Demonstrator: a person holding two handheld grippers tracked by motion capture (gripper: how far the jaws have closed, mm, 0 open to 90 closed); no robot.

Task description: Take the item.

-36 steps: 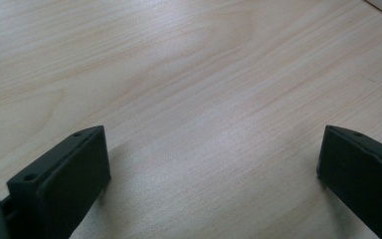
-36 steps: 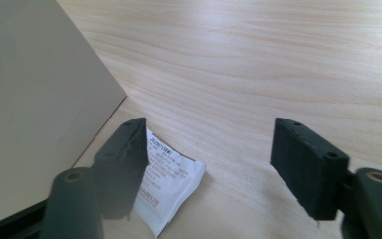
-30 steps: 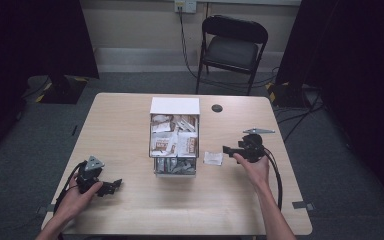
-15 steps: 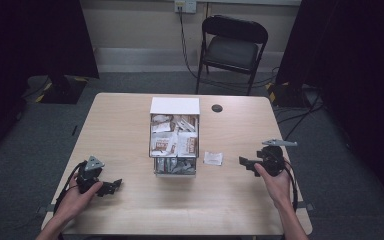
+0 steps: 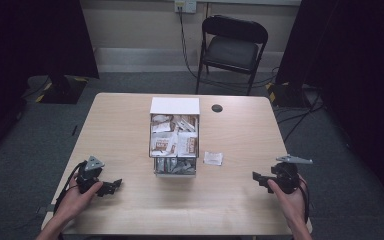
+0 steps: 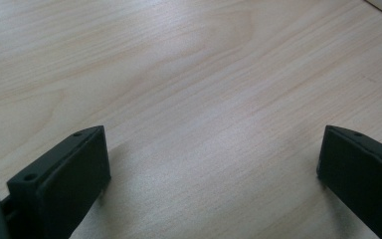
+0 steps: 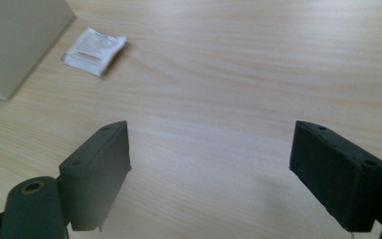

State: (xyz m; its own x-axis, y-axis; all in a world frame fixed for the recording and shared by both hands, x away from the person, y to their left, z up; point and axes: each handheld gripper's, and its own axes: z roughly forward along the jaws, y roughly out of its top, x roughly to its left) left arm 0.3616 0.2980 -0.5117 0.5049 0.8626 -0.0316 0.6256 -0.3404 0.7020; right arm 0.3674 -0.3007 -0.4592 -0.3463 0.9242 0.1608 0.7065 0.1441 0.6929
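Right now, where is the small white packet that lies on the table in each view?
High view: the packet lies on the table just right of the box, near the middle.
Left gripper view: not in this picture.
Right gripper view: the packet is at the upper left.
Shared landmark: the box, whose side stands left of the packet.
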